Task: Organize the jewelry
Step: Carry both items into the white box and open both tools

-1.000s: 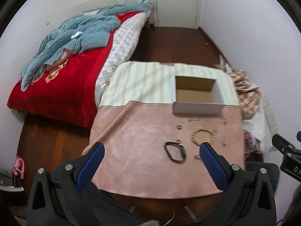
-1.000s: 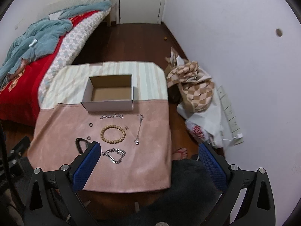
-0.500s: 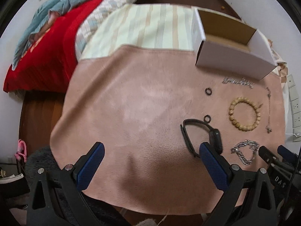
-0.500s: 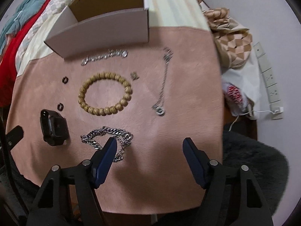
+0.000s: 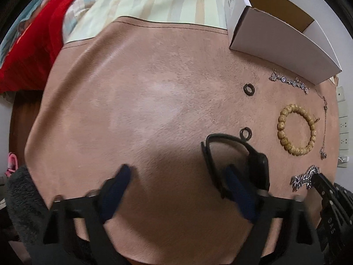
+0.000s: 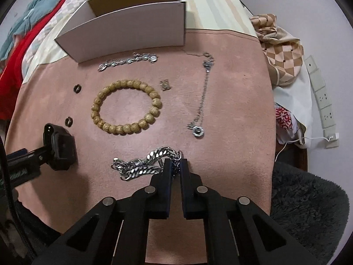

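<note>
On the pink cloth (image 5: 132,110) lie a black watch band (image 5: 258,163), a silver chain bracelet (image 6: 141,163), a wooden bead bracelet (image 6: 125,108), a pendant necklace (image 6: 203,101), a crystal bracelet (image 6: 128,60) and two dark rings (image 6: 77,88). A white open box (image 6: 132,28) stands behind them. My left gripper (image 5: 176,185) is low over the cloth, blurred, its jaws closing. One finger sits inside the band's loop, with the strap between the pads but untouched. My right gripper (image 6: 175,164) is closing its jaws and pinches the chain's right end.
A striped cloth (image 5: 154,0) covers the table's far part. A bed with a red blanket (image 5: 33,44) is at the left. Patterned bags (image 6: 280,50) and a power strip (image 6: 322,97) lie on the right. A dark fluffy rug (image 6: 308,198) borders the near edge.
Both grippers came down close to the cloth. The right jaws went from wide open to pinched on the silver chain. The left jaws narrowed around the black band's strap.
</note>
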Motion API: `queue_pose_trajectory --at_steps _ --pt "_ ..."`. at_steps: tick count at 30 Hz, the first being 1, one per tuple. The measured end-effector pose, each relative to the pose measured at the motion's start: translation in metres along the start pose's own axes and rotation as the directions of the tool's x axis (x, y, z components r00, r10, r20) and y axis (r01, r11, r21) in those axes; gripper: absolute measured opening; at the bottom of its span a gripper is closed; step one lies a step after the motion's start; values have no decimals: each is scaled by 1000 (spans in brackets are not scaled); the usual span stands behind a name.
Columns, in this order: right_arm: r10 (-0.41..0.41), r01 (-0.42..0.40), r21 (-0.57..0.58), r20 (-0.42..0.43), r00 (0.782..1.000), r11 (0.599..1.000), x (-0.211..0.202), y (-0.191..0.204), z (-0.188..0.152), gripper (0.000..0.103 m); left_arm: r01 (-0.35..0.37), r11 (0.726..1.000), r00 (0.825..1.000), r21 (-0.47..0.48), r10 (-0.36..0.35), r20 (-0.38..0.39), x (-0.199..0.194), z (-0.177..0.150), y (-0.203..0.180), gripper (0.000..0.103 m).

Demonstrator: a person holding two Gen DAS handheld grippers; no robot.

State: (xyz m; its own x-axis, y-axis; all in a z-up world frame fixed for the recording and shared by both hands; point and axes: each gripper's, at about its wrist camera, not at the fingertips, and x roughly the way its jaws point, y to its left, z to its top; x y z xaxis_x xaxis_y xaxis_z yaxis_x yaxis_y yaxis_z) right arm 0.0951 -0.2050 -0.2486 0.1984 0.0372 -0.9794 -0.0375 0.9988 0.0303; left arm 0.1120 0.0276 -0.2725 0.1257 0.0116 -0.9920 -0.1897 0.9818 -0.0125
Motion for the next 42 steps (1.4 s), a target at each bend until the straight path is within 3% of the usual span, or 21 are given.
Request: queue_pose_trajectory --at_steps 1,2,4,15,25,34,42 --pt "10 -10 8 1 1000 1000 -1 -2 1 7 8 1000 1000 1 -8 17 -2 0 0 62" --pt "23 -23 20 8 1000 1000 -3 -4 0 7 6 1000 999 17 -7 46 -4 0 -2 40" --pt "37 -38 28 24 999 999 -10 -5 1 7 33 998 996 44 -36 78 -9 0 -6 6" --pt "150 -156 32 153 977 987 -69 2 15 0 83 995 985 49 -89 147 -41 -17 -1 4" --pt "213 -221 0 265 940 975 -127 -8 43 0 139 987 960 86 -155 234 -101 5 -7 4" --pt "223 -196 -114 338 914 974 -163 9 109 0 186 969 927 163 -228 297 -133 77 -40 4" --pt "236 -212 -113 280 931 971 -119 19 190 0 209 963 937 171 -247 247 -105 151 -54 4"
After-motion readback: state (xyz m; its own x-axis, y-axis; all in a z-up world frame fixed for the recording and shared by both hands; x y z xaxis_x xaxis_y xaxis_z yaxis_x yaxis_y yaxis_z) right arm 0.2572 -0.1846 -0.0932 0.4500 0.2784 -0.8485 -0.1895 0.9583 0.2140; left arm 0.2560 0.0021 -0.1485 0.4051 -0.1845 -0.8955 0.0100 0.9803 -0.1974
